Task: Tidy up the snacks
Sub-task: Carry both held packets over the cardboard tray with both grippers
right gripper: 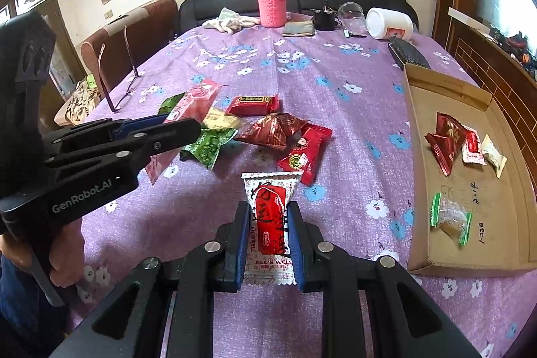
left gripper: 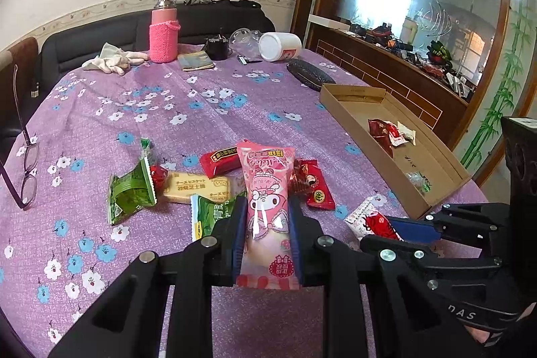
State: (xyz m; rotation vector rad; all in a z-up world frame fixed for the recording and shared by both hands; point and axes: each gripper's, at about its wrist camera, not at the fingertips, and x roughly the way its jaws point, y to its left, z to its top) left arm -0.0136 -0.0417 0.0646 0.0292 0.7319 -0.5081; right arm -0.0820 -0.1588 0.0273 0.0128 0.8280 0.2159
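my left gripper [left gripper: 266, 223] is clamped on the pink character packet [left gripper: 266, 190], its blue pads pressing the wrapper's two long sides near the lower half, so the packet stands up between the jaws with its top end free. i hold it by the flanks because the film is puffy and slippery, and a squeeze across the narrow width keeps it from sliding out.

my right gripper [right gripper: 268, 230] is closed the same way on the white and red packet [right gripper: 271, 217], pads on both side edges, the printed face toward the camera.

the cardboard tray [right gripper: 416, 176] is my landmark. it sits at the right edge of the purple flowered tablecloth [right gripper: 335, 109], and it already holds a dark red pouch [right gripper: 444, 140], two small pale sweets beside that, and a clear candy with green ends [right gripper: 451, 218] nearer to me. the white and red packet is just left of the tray's near corner; the pink one is farther left of it, over the loose pile.

that pile, well left of the tray, has green wrappers [left gripper: 132, 193], a cheese biscuit bar [left gripper: 198, 187] and red packets [right gripper: 303, 153] lying touching and overlapping.

i judge the sorting as barely begun, and both held packets look bound for the tray, the right one first since it is closest.
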